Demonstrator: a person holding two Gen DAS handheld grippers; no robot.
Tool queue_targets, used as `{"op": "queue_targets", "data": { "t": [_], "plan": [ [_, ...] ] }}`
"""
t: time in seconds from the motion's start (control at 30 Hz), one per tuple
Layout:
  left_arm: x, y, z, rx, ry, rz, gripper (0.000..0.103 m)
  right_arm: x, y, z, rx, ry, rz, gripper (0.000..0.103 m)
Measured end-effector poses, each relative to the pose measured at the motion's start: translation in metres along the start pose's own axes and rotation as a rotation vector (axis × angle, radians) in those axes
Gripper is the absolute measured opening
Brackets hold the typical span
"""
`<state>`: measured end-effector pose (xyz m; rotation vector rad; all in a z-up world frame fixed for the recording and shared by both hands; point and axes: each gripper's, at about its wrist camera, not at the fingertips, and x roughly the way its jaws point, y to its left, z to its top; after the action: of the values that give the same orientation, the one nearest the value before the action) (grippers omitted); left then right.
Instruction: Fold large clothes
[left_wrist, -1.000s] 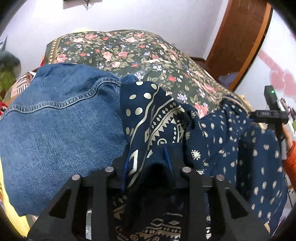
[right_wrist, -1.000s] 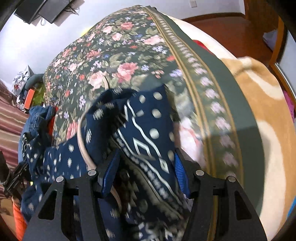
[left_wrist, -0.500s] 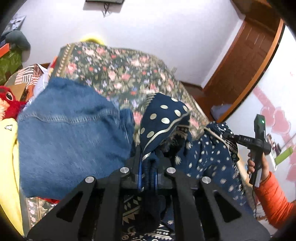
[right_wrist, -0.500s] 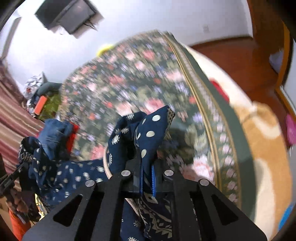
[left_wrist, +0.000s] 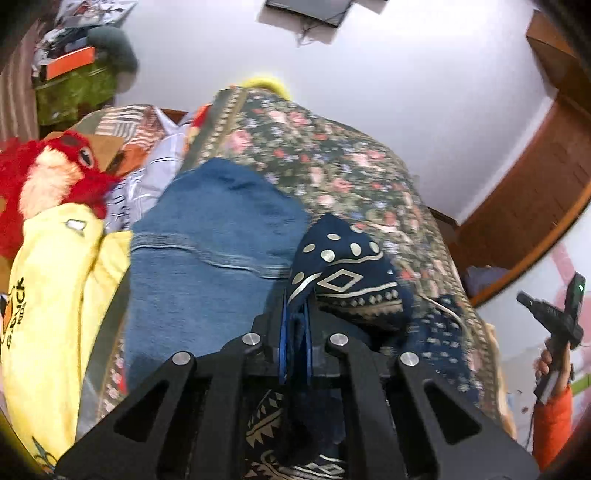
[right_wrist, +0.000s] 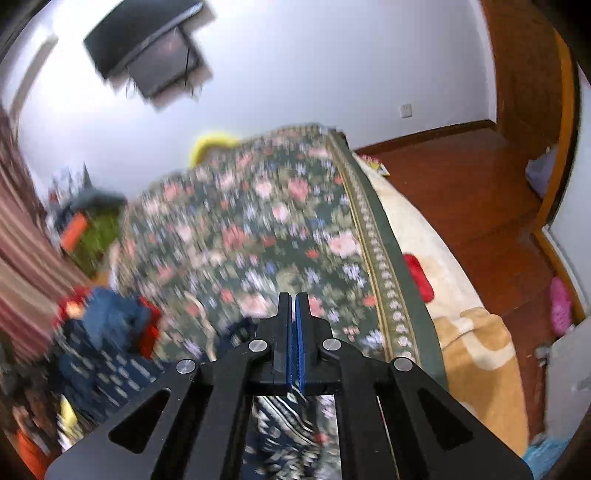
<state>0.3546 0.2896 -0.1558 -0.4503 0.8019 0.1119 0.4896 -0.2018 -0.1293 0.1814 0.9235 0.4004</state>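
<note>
A navy garment with gold dots and geometric print (left_wrist: 343, 273) hangs over the flowered bedspread (left_wrist: 332, 166). My left gripper (left_wrist: 295, 314) is shut on a bunched edge of it, lifted above the bed. My right gripper (right_wrist: 294, 306) is shut, with the same navy fabric (right_wrist: 284, 417) pinched low between the jaws and trailing below; its spread (right_wrist: 110, 365) hangs to the left, blurred. The right hand-held gripper also shows in the left wrist view (left_wrist: 554, 317).
Blue denim clothing (left_wrist: 207, 266) lies on the bed at left, beside a yellow garment (left_wrist: 51, 295) and a red plush toy (left_wrist: 48, 177). A beige blanket (right_wrist: 476, 362) covers the bed's right edge. Wooden floor (right_wrist: 461, 177), door and white walls surround the bed.
Both grippers closed on the navy garment and rose, lifting it off the bed. The views tilted up toward the walls; the right view is blurred by motion.
</note>
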Motion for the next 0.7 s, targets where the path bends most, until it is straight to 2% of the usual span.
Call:
{"op": "queue_targets", "data": {
  "t": [0.07,0.13,0.2,0.23,0.27,0.33,0.43,0.57,0.67,0.7],
  "plan": [
    [0.007,0.009,-0.003,-0.022,0.011,0.009,0.006,0.013,0.006,-0.013,-0.037,0.054,0.01,0.002],
    [0.014,0.013,-0.006,-0.011,0.014,0.039,0.006,0.03,0.012,-0.026,-0.078,0.115,-0.021,0.003],
    [0.018,0.011,-0.009,0.021,0.012,0.076,0.006,0.044,0.015,-0.034,-0.102,0.173,-0.03,0.009],
    [0.02,0.01,-0.01,0.033,0.012,0.091,0.007,0.053,0.018,-0.04,-0.111,0.212,-0.032,0.018],
    [0.022,0.009,-0.01,0.046,0.011,0.115,0.007,0.057,0.018,-0.042,-0.114,0.226,-0.032,0.028],
    [0.03,0.007,-0.01,0.088,0.01,0.176,0.008,0.065,0.022,-0.05,-0.124,0.243,-0.023,0.033],
    [0.041,0.003,-0.012,0.131,0.021,0.234,0.008,0.07,0.026,-0.057,-0.122,0.272,-0.007,0.034],
    [0.034,-0.009,-0.017,0.212,0.011,0.264,0.01,0.064,0.034,-0.065,-0.147,0.288,-0.009,0.037],
    [0.022,-0.015,-0.022,0.236,0.03,0.263,0.022,0.05,0.042,-0.071,-0.193,0.279,-0.025,0.039],
    [0.016,-0.016,-0.024,0.237,0.032,0.254,0.031,0.044,0.045,-0.074,-0.206,0.276,-0.026,0.039]
  ]
}}
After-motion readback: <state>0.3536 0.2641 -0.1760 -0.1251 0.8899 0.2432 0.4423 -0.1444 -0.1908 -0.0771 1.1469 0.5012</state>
